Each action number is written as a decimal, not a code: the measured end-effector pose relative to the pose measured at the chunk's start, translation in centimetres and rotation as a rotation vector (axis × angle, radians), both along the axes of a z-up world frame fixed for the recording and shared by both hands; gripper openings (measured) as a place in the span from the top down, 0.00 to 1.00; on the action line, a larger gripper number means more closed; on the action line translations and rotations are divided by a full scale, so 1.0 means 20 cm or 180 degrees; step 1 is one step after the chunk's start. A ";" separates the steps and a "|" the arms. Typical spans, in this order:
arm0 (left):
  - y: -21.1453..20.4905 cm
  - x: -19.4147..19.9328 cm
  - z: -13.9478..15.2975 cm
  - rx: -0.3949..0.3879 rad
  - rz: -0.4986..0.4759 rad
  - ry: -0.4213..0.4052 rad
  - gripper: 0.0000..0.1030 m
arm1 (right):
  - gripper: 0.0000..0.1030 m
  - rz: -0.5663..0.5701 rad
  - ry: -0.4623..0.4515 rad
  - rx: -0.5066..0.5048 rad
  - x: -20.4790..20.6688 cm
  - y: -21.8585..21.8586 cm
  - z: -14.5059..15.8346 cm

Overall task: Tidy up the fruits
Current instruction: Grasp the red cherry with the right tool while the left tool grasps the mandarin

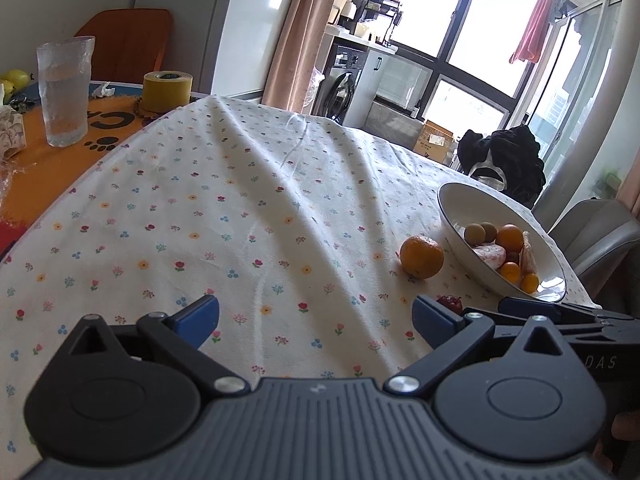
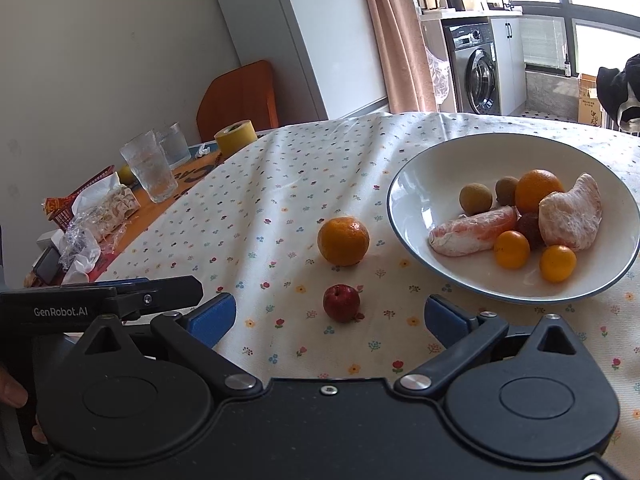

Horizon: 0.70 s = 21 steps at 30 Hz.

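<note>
Only right wrist shows whole red fruit (image 2: 341,303), left half-hides it

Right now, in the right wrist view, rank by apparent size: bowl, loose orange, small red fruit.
1. bowl
2. loose orange
3. small red fruit, smallest though nearest the camera.

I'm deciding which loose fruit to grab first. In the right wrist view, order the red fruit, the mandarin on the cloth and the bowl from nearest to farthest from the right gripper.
1. Red fruit, just ahead of the open right gripper.
2. Mandarin, farther back.
3. Bowl, right, its center farthest.
</note>
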State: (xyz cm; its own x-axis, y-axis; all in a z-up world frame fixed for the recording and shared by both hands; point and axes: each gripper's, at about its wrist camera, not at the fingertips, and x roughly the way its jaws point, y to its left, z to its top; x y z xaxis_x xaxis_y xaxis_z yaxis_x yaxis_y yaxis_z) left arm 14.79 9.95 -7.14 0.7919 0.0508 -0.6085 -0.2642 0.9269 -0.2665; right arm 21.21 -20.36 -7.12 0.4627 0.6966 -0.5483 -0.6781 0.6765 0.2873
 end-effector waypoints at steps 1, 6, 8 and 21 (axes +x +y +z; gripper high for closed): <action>0.00 0.00 0.00 -0.0006 -0.0003 0.0003 0.01 | 0.02 0.0006 0.0003 -0.0005 0.00 0.01 0.00; 0.02 0.03 0.01 -0.0014 -0.0003 0.0002 0.01 | 0.11 0.0062 0.0064 -0.0051 0.03 0.05 -0.01; 0.03 0.03 0.01 -0.0016 0.0000 0.0002 0.01 | 0.17 0.0070 0.0092 -0.0068 0.05 0.06 -0.02; 0.01 0.08 0.02 -0.0013 -0.0131 -0.0014 0.04 | 0.49 0.0018 0.0152 -0.0239 0.08 0.14 -0.05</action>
